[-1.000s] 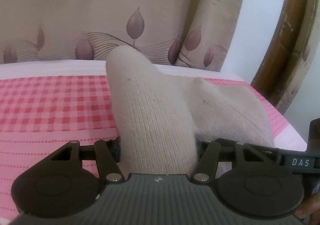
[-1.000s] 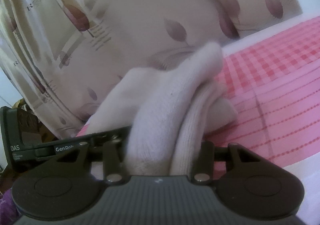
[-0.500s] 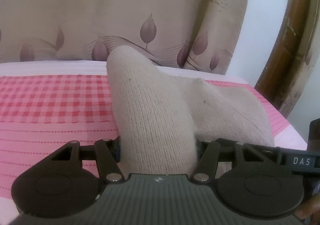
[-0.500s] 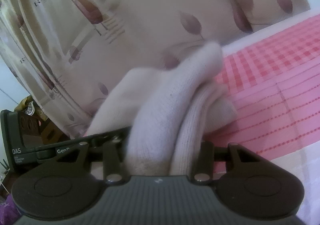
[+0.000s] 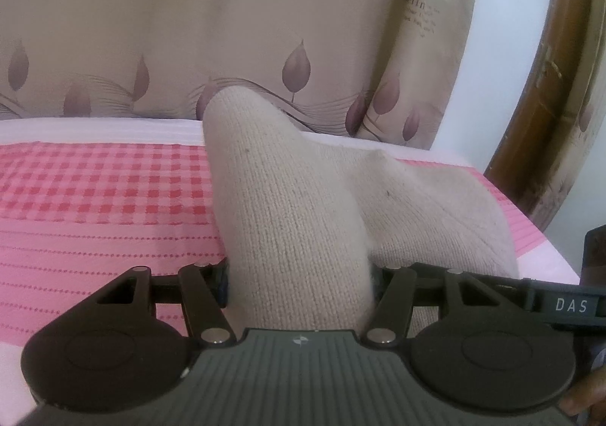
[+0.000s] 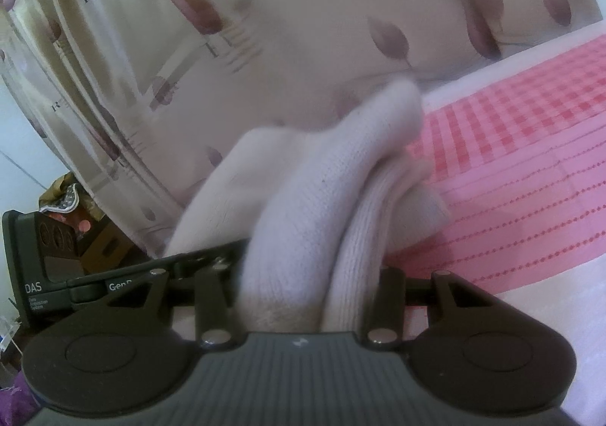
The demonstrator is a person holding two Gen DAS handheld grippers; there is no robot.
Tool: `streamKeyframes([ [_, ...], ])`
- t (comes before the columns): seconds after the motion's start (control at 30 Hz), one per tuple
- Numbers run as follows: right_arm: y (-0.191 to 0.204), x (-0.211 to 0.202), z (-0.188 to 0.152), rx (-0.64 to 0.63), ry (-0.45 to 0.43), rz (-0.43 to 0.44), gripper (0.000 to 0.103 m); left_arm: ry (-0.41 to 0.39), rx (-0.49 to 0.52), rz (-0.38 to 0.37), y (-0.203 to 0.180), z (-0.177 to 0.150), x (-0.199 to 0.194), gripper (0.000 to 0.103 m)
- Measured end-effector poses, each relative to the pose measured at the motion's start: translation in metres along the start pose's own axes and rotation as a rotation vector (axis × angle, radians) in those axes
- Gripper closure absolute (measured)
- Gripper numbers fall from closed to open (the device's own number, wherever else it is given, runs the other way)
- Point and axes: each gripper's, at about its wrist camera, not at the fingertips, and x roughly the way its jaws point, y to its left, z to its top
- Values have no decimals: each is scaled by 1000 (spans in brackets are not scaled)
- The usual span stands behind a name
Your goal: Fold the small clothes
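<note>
A cream knitted garment [image 5: 288, 206] is bunched up between the jaws of my left gripper [image 5: 299, 274], which is shut on a thick fold of it. The fabric hides the fingertips. The rest of the knit slopes right toward the other gripper's black body [image 5: 560, 304]. In the right wrist view the same cream garment [image 6: 314, 198] is doubled into two folds, and my right gripper [image 6: 310, 267] is shut on them. The left gripper's body [image 6: 45, 267] shows at that view's left edge. The garment is held above the pink bedcover [image 5: 94, 198].
A beige leaf-print curtain [image 5: 227, 28] hangs right behind the bed. A curved brown wooden frame [image 5: 549, 122] stands at the right. Boxes and clutter [image 6: 68, 198] lie beyond the bed's left side. The checked pink cover [image 6: 530, 160] spreads to the right.
Both grippers have lifted and shifted a little with the garment still held. More of the curtain shows above the bed in both views. The grips have not changed.
</note>
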Motion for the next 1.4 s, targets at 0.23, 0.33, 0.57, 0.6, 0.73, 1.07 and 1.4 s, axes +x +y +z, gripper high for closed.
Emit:
streamKeyframes([
  [0.23,11,-5,-6,-11,5,5,57,-10,-3,4,2,-6,-15,44],
  [0.33,14,-8,-10,-14,6,7,57,-10,-5,5,3,-9,-21,44],
  [0.57,25,-14,-19,-21,7,15,57,-15,-9,9,6,-15,-36,44],
  [0.6,27,-15,-20,-22,7,17,57,-16,-9,9,6,-16,-39,44],
  [0.73,32,-18,-23,-24,7,23,57,-21,-10,11,8,-19,-48,44],
  [1.07,42,-25,-32,-34,3,33,57,-31,-13,14,8,-25,-65,44],
  [1.4,49,-31,-42,-36,3,40,57,-33,-19,17,12,-34,-78,44],
])
